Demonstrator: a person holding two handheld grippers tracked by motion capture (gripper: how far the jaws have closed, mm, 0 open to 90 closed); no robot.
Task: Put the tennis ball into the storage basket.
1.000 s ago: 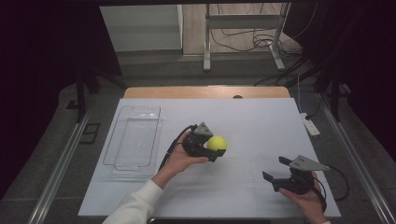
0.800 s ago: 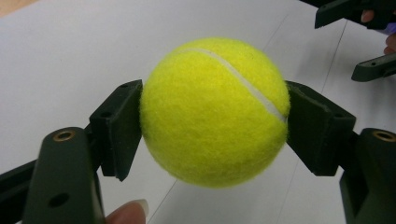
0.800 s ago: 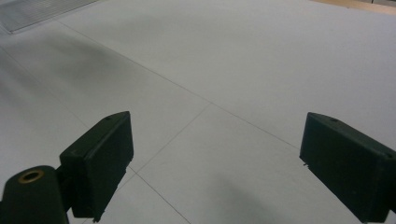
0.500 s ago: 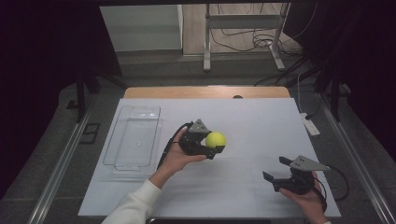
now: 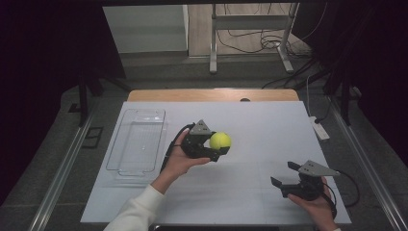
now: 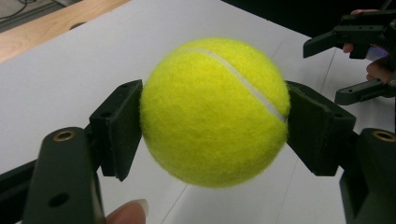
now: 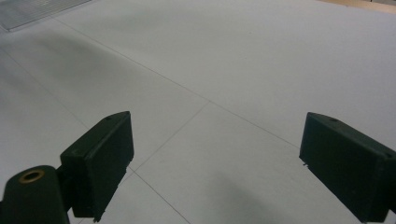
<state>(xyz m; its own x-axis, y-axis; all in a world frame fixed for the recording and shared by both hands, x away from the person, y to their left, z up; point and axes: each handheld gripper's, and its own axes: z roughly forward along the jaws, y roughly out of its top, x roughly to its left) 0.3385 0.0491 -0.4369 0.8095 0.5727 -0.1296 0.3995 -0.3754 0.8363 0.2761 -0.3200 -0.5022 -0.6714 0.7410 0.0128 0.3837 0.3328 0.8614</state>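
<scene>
Item: tennis ball (image 6: 214, 112), pinched between your left gripper (image 5: 208, 144) pads, lifted off the table (image 5: 269, 125) for carrying. Clear tray (image 5: 137, 144) lies beside that gripper, a likely destination. Your right gripper (image 5: 285, 179): spread, empty, parked aside.

A yellow tennis ball (image 5: 220, 140) is clamped in the left gripper (image 5: 214, 147) above the table (image 5: 269, 125). A clear tray (image 5: 137, 144) lies at its nine o'clock; the right gripper (image 5: 284, 179), jaws apart, is held at four o'clock.
</scene>
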